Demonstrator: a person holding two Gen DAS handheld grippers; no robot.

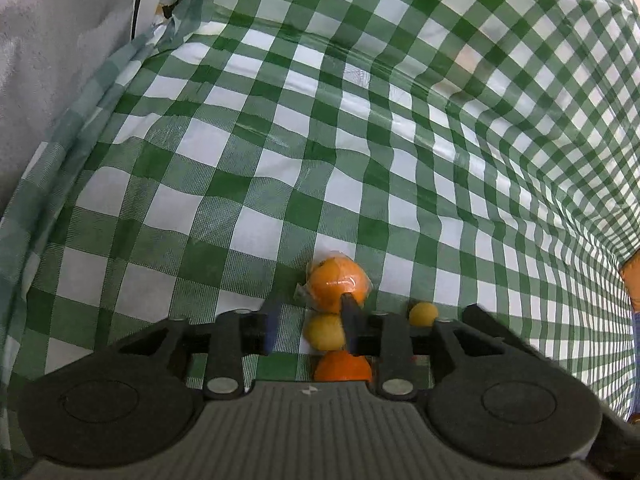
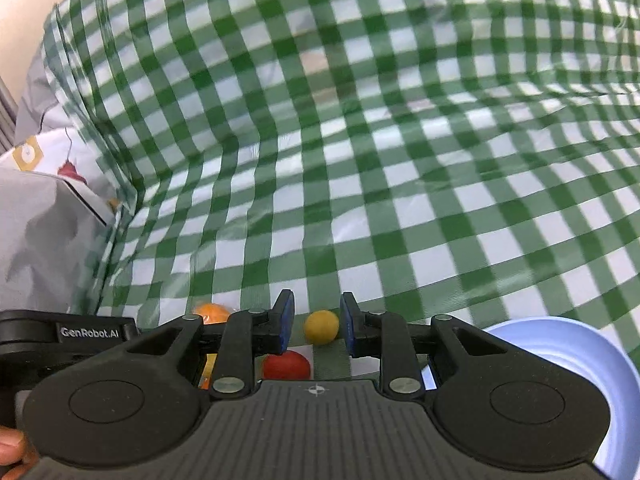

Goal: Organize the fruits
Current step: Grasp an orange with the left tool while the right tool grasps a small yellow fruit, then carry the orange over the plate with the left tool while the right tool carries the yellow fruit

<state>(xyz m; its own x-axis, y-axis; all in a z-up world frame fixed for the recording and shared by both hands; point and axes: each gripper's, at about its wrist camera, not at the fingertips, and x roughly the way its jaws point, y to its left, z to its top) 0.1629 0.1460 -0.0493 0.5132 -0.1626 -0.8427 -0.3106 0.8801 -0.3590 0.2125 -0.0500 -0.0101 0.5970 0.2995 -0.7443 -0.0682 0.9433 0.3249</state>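
- Left wrist view: the left gripper (image 1: 311, 322) hangs over a green-and-white checked cloth (image 1: 280, 140), its jaws released.
- A round yellow fruit (image 1: 324, 332) lies between the fingers, close by the right one, with a gap of cloth beside the left.
- Just beyond it sits an orange in clear plastic wrap (image 1: 334, 282); nearer the camera is a bare orange fruit (image 1: 343, 366) (half hidden by the gripper body).
- A small yellow ball-shaped fruit (image 1: 423, 314) lies apart, to the right.
- Right wrist view: the right gripper (image 2: 316, 312) has its jaws drawn in narrow, the small yellow fruit (image 2: 321, 326) seen between them; I cannot tell if the pads pinch it.
- A round red fruit (image 2: 286, 364) lies under the fingers, and a pale blue plastic bowl (image 2: 560, 356) stands at the right.
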